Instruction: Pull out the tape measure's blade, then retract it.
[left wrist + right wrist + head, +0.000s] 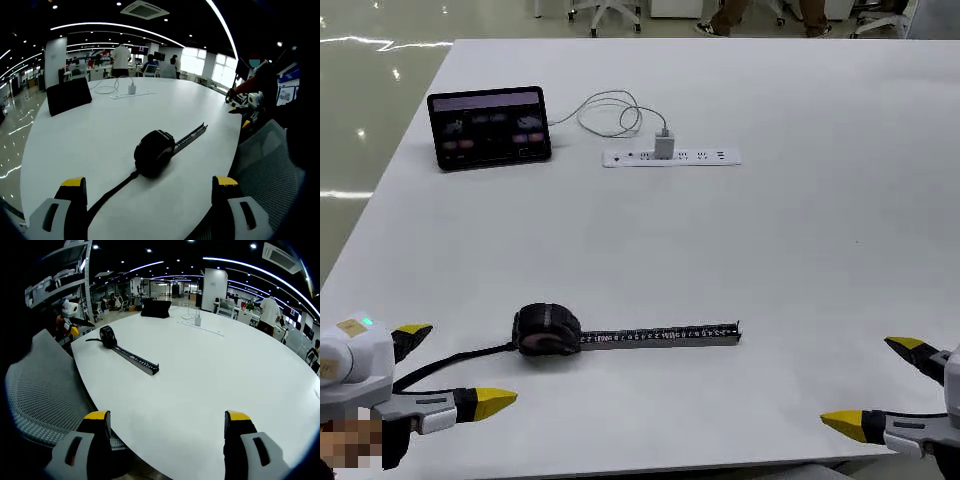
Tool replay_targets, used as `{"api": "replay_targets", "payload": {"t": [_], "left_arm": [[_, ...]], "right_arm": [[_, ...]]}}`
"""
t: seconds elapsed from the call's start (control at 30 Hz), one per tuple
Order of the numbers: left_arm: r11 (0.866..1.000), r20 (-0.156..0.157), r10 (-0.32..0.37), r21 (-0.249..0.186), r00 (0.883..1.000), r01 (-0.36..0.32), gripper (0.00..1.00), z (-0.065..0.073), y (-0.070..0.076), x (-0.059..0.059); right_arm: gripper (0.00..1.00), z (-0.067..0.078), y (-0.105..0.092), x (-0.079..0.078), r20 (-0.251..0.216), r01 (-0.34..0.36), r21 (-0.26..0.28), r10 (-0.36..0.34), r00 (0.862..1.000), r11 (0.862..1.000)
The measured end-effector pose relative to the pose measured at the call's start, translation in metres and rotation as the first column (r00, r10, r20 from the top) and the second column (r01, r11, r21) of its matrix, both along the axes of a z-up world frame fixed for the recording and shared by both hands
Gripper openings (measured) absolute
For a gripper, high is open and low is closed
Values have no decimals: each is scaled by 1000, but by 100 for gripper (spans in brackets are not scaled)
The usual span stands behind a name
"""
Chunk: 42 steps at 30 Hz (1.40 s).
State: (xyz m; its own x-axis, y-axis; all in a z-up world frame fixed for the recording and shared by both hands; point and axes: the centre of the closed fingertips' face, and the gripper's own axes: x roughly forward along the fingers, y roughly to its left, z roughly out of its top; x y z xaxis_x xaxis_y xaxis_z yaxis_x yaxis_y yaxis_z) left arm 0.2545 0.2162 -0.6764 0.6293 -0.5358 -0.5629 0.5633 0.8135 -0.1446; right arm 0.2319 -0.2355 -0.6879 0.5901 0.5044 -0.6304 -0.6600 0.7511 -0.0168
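Black rubber-cased tape measure (546, 329) lies on its side on the white round-edged table (800, 230), near the front edge and left of centre. Its steel blade (660, 337) is out, flat on the tabletop, running to the right, with the end hook at the far tip. A thin black wrist strap (450, 362) trails from the case toward the left gripper.

Left gripper (458, 365), grey with yellow tips, hovers just off the front-left of the case with the jaws spread wide and nothing between them. In the left gripper view the case sits dead ahead between the jaws, so it looks lined up to pin or grab the body. Right gripper (872, 382), same build, hangs at the front-right edge with jaws apart and empty. It is well apart from the blade tip, which its own view shows off to the left.

Judgement: the pull-out looks done and retracting remains. The blade holding its length with nothing gripping it suggests the lock is on. It would need releasing, probably with the case steadied so it doesn't skid.

Far side of the table, clear of the work: a dark tablet (490, 127) propped upright, a white power strip (670, 157) with a charger plugged in, and a looped white cable (610, 112) between them. A grey mesh chair (40, 390) sits beside the table.
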Motion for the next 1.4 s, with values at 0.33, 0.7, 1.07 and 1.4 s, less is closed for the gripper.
{"api": "replay_targets", "payload": {"t": [0.33,0.7,1.07,1.4], "left_arm": [[1000,24,2,14,1000,-2,100,2,4,-1],[1000,7,26,10,1000,-26,100,-2,8,-2],[999,8,41,13,999,-41,100,-3,14,1],[999,-2,28,21,1000,-28,100,-6,9,3]], "right_arm": [[100,2,-2,-3,-2,-1,-6,1,1000,1000],[100,-6,-5,-8,-44,7,5,-7,999,1000],[100,-8,-1,-9,-49,1,21,0,999,1000],[100,-12,-5,-10,-52,-10,-2,10,999,1000]]}}
